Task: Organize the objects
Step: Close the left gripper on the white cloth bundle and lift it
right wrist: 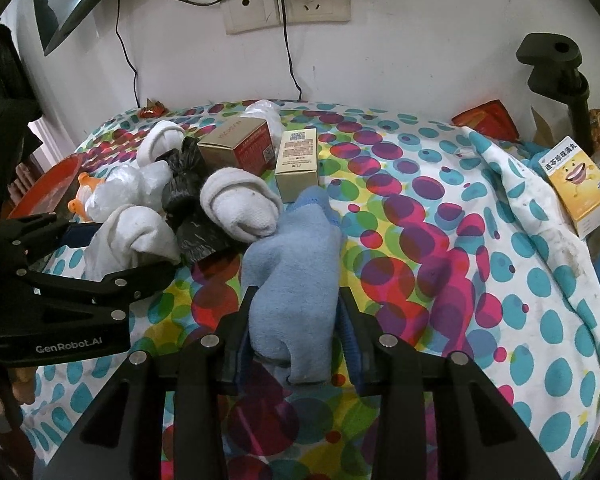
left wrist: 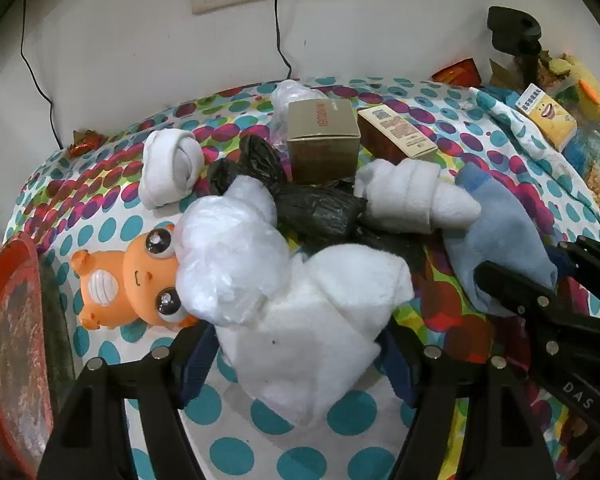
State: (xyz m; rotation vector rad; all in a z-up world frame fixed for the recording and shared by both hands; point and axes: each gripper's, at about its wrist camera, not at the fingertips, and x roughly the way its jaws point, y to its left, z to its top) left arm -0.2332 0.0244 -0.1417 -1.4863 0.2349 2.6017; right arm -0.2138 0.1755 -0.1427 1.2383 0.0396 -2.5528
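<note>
Left wrist view: the left gripper [left wrist: 300,354] has its two jaws closed against the sides of a white sock bundle [left wrist: 320,320] that lies on the spotted tablecloth [left wrist: 236,452], at the near end of the pile. In the right wrist view the right gripper [right wrist: 296,330] has its jaws closed in the same way on a light blue sock [right wrist: 296,276], which also rests on the cloth, to the right of the pile.

I count four sock bundles: three white and one blue. Besides the gripped one, a second white roll [left wrist: 412,200] lies just behind, touching the blue sock, and a third, knotted white roll [left wrist: 170,170] sits further back on the left.

Between them lie two bags: a crumpled clear plastic bag [left wrist: 228,256] resting against the gripped white bundle, and a black plastic bag [left wrist: 300,196] behind it.

One orange toy figure [left wrist: 136,276] lies on its side left of the clear bag, its head partly hidden beneath it.

Three small cartons show: two tan boxes [left wrist: 324,136] [left wrist: 400,132] side by side behind the pile, and one yellow box [left wrist: 548,116] well apart at the far right.

A red round tray [left wrist: 14,344] sits at the left edge. On the wall behind are two white socket plates [right wrist: 288,8], with black cables hanging down.
</note>
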